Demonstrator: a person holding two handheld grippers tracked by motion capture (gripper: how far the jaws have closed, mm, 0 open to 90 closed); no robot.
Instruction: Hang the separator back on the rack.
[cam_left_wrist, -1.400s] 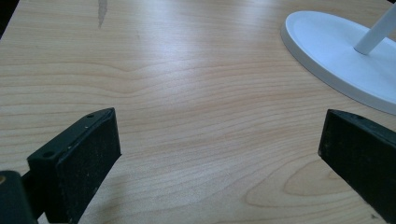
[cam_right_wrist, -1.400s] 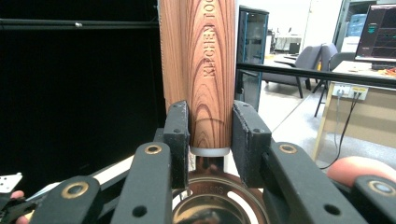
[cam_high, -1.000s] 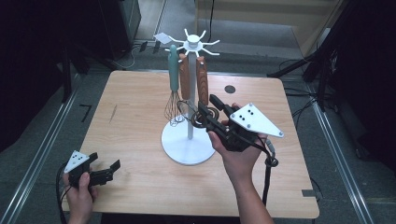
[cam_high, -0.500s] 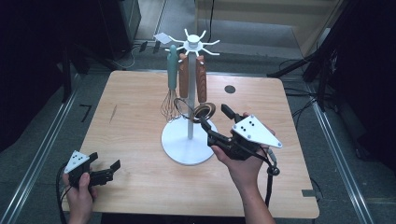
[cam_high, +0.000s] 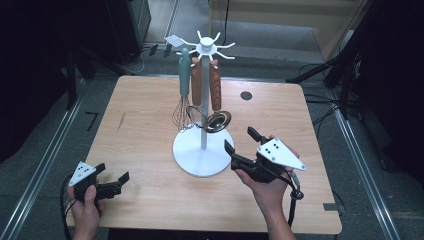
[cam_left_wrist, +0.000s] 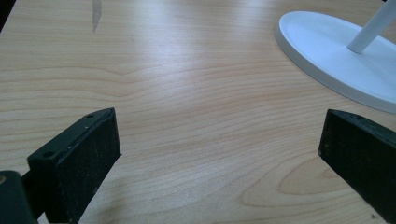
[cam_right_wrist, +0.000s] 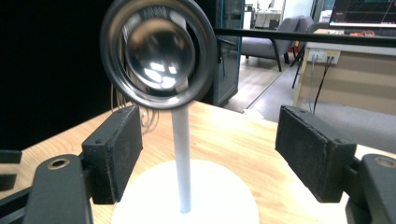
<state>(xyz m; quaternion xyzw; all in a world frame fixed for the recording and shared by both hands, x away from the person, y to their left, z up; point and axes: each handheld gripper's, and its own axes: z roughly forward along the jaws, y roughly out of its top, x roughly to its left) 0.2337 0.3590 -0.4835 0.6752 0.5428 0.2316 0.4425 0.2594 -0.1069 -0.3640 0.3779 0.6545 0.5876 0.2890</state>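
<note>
A wooden table (cam_high: 150, 115) is seen from above, with a white utensil stand (cam_high: 203, 148) near its middle. The stand has a round base, a thin upright pole and hooks fanning out at the top. Three utensils hang from the hooks: a whisk (cam_high: 183, 90) with a pale green handle on the left, and two wooden-handled tools beside it. One of these is a small metal ladle (cam_high: 218, 107) whose shiny bowl hangs close to the pole, above the base.

The right gripper (cam_high: 241, 145) is held in a hand just to the right of the stand's base, pointing toward the stand. Its jaws are spread wide and hold nothing. In the right gripper view, the ladle bowl (cam_right_wrist: 159, 51) hangs in front of the pole, above and between the two black jaws, not touching them.

The left gripper (cam_high: 113, 180) is held in a hand near the table's front left corner, well apart from the stand. Its jaws are also spread wide with nothing between them. In the left gripper view, bare wood lies ahead, with the stand's white base (cam_left_wrist: 336, 51) at the upper right.
</note>
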